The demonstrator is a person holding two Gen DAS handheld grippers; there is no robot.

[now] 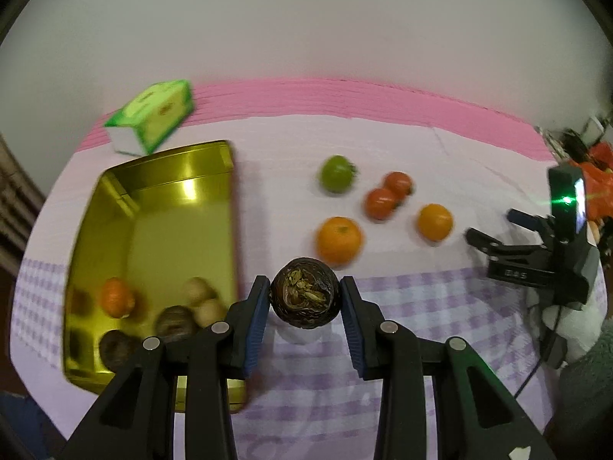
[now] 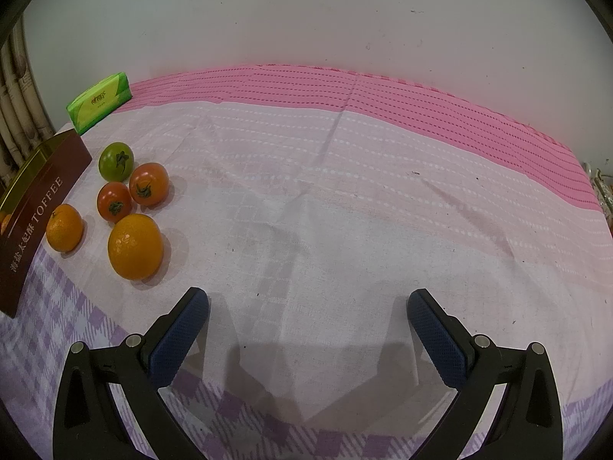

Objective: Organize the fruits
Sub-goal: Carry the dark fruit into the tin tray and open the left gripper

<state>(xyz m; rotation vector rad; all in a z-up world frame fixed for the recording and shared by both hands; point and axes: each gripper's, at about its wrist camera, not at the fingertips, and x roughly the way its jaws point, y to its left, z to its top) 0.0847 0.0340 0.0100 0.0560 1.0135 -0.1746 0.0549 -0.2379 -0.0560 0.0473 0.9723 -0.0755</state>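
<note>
Five fruits lie loose on the cloth (image 2: 345, 230), one more is in the grip, and several already sit in the gold tin (image 1: 115, 211) at the left. Going left to right in the left wrist view: the tin holds an orange fruit, two pale round ones and some dark wrinkled ones at its near end, with a green tissue pack (image 1: 153, 119) behind it. Next comes the left gripper (image 1: 305, 299), its blue pads clamped narrowly on a dark wrinkled fruit (image 1: 305, 299), held clear above the cloth just right of the tin's long wall. Further right lie a green tomato (image 1: 336, 173), a larger orange (image 1: 339, 239), two red tomatoes (image 1: 389, 195) touching each other, and a smaller orange (image 1: 435, 222). At the far right rests the right gripper (image 2: 308, 306), jaws wide apart and empty, over bare cloth well away from the fruit.

To do this step well, I judge the held fruit should be carried over the tin's wall with room to spare, lowered into a bare patch of the floor, and let go low down so it does not roll or knock its neighbours. A gentle squeeze is wise, as the skin looks brittle.

Both grippers tilt steeply down toward the table
</note>
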